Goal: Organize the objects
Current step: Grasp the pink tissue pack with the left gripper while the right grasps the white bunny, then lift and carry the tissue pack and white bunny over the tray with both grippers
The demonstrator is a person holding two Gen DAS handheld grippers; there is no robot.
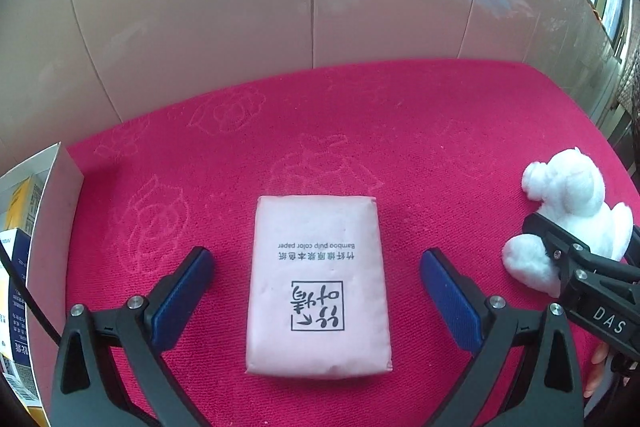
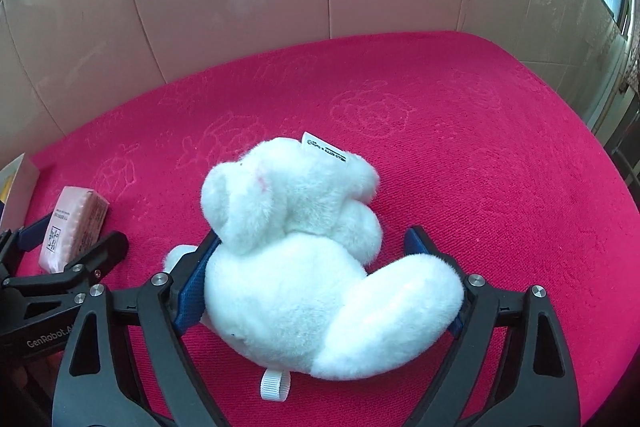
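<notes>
**Risks: pack nudged off line, toy slipping from a soft grip**

Left wrist: left hand-held gripper (image 1: 316, 287) spread wide, straddling pink tissue pack (image 1: 318, 283) flat on red surface (image 1: 400, 131), pads clear of both sides. Uneven closing likely to skew or push the pack. Open box (image 1: 56, 211) at left.

Right wrist: right hand-held gripper (image 2: 316, 267) pressed against white plush toy (image 2: 308, 259); clamped or merely touching, cannot tell. Plush compressible, so possible slip or rotation on lifting.
</notes>
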